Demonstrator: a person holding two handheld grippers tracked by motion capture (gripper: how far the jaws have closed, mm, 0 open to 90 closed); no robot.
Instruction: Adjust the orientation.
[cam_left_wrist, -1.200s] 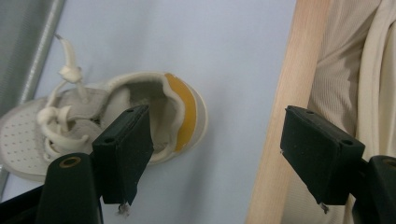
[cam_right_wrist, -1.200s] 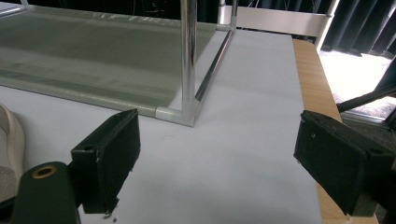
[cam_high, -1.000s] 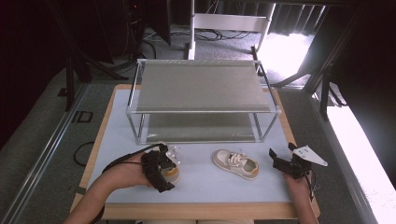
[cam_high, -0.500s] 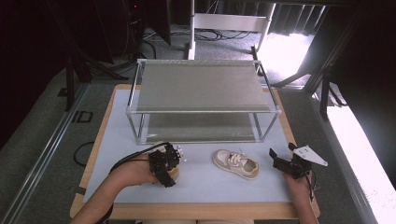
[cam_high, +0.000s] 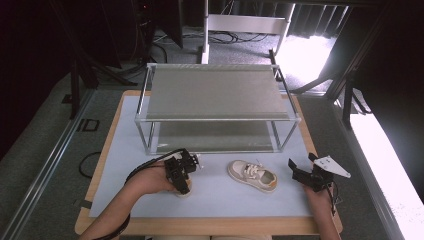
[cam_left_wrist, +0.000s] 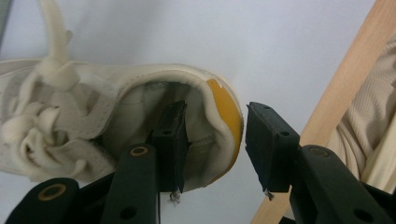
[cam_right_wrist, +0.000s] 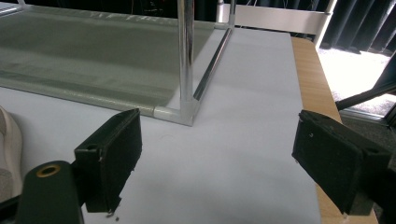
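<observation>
Near the tabletop's front edge, the left gripper (cam_left_wrist: 212, 140) straddled a shoe's (cam_left_wrist: 93, 116) heel, jaws not yet closed. The right gripper (cam_right_wrist: 233, 163) gaped wide, empty. Pinching only the soft collar might let the shoe slip.

matt cream leather-look sneaker (cam_left_wrist: 116, 116) with cloth laces and a glossy yellow heel tab; shiny metal-tube rack (cam_right_wrist: 187, 60) with dull grey shelves; smooth matt white mat (cam_high: 220, 187) on a wooden table (cam_high: 210, 226) (bare edge); matt black plastic jaws.

I see daylight blown out at right floor (cam_high: 385, 150) | dark surrounds | close shoe (cam_left_wrist: 93, 126) slightly soft
</observation>
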